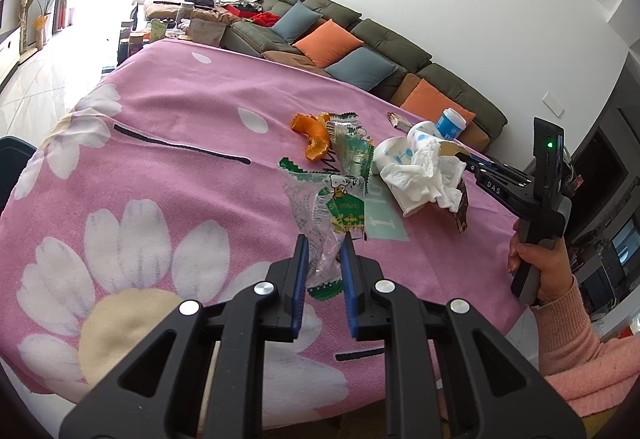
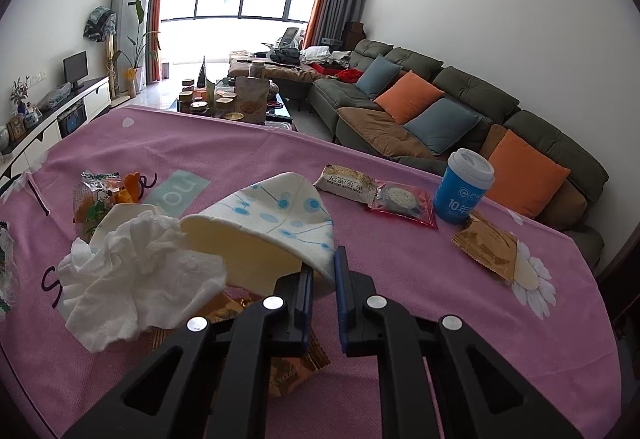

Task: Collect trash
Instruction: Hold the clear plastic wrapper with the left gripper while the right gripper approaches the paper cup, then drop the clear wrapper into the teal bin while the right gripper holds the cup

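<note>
trash spread mid-worktop (image 1: 168,127). left tongs (image 1: 325,271) clenched on clear wrapper (image 1: 320,223); right tongs (image 2: 324,289) clenched on paper cup (image 2: 280,223) rim. risk: thin rim grip slips, cup tips, tissue (image 2: 140,271) drops out; wrapper may slide free.

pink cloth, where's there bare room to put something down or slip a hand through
Free: the wide stretch of pink cloth left of the orange peel, towards the far edge, and the strip between the paper cup and the gold wrapper. Crowded: the middle, where snack wrappers, tissue and cup overlap.
</note>
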{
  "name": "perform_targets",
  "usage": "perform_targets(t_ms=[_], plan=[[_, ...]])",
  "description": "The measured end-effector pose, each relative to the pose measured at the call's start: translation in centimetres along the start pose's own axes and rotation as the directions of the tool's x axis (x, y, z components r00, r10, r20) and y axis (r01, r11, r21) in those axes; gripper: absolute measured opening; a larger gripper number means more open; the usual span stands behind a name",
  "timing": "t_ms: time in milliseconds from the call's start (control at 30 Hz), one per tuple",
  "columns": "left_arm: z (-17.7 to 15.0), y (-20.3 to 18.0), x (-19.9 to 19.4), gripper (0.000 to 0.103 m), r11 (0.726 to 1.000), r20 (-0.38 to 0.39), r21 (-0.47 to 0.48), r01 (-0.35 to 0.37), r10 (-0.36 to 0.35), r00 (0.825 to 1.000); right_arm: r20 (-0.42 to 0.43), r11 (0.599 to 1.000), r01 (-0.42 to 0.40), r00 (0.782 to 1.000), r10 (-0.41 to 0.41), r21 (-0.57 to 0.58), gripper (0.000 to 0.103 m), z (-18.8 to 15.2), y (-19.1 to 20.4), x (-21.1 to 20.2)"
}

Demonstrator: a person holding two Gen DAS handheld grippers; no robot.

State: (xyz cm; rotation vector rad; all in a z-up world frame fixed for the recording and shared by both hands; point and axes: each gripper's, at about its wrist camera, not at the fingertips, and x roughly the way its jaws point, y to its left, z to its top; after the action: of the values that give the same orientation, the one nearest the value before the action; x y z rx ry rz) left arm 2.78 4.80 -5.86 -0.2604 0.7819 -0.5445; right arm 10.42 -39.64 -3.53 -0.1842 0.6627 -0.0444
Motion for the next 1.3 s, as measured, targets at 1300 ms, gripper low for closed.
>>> perform_targets(t_ms=[1300], plan=[[0.1, 15.1, -15.8, 0.016, 0.892, 0.194, -0.295, -0.344, 0.408, 0.892, -0.051, 0.635, -0.739, 0.66, 0.75, -0.224, 0.009, 9.2, 28.3, -4.8]])
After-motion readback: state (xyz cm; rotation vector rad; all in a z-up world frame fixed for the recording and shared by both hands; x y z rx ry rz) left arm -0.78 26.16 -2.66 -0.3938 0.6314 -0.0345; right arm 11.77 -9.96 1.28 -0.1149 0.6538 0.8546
